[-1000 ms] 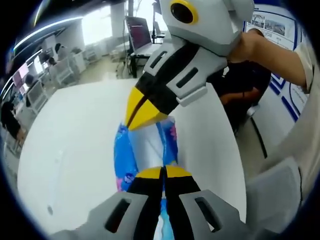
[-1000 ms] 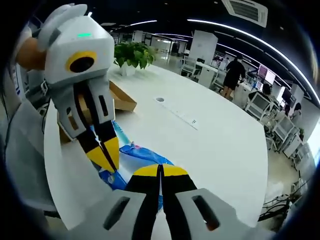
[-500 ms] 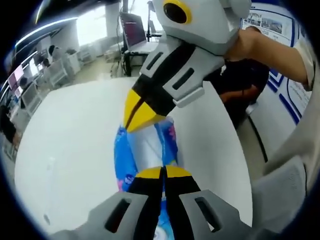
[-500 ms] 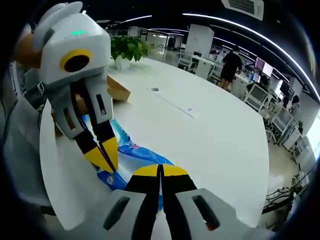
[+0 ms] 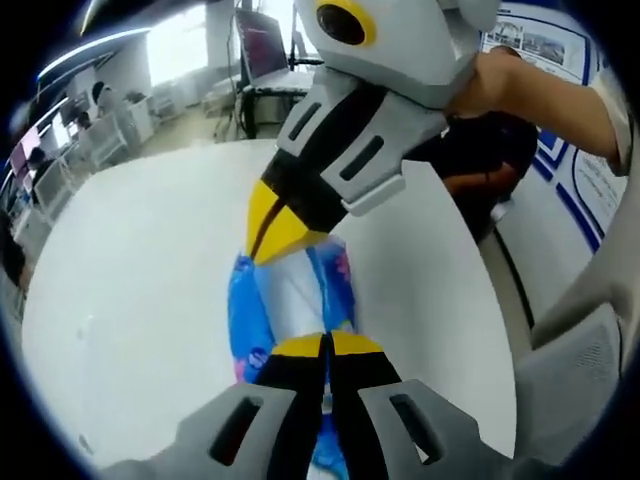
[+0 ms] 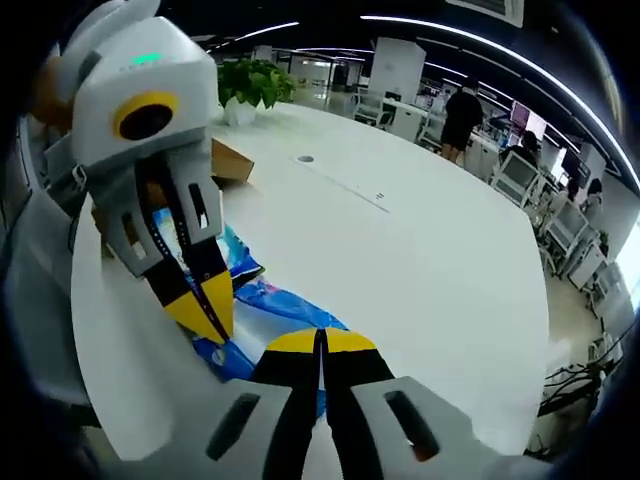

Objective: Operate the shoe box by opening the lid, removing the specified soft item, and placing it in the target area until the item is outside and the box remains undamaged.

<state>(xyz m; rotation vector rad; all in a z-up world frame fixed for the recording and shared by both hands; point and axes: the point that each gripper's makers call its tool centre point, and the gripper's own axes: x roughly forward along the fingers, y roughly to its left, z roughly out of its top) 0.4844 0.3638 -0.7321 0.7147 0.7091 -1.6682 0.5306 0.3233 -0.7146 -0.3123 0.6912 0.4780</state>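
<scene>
The soft item, a blue-and-pink plastic-wrapped pack (image 5: 290, 300), was out of the shoe box and stretched between the two tools just above the white desk (image 5: 130, 300). In the left gripper view the left tool (image 5: 326, 345) had its yellow tips pressed together on the near end of the pack, and the right tool (image 5: 275, 225) came in from the upper right with its tips pinched on the far end. The right gripper view showed the same from the other side: the right tool (image 6: 322, 342) was clamped on one edge of the pack (image 6: 260, 305), and the left tool (image 6: 205, 315) was clamped on it beside that. The brown cardboard shoe box (image 6: 228, 160) sat behind the left tool on the desk, partly hidden, so lid state and any damage could not be judged; what showed looked intact. A potted plant (image 6: 250, 85) stood further back on the desk. The step in hand looked like the carry and placement, with opening and removal apparently done. The pack was probably not resting flat on the desk yet, though the fisheye made that hard to tell. The next move called for lowering the pack flat onto bare desk well apart from the box, then parting both tools together so the pack would not drag or spring.
</scene>
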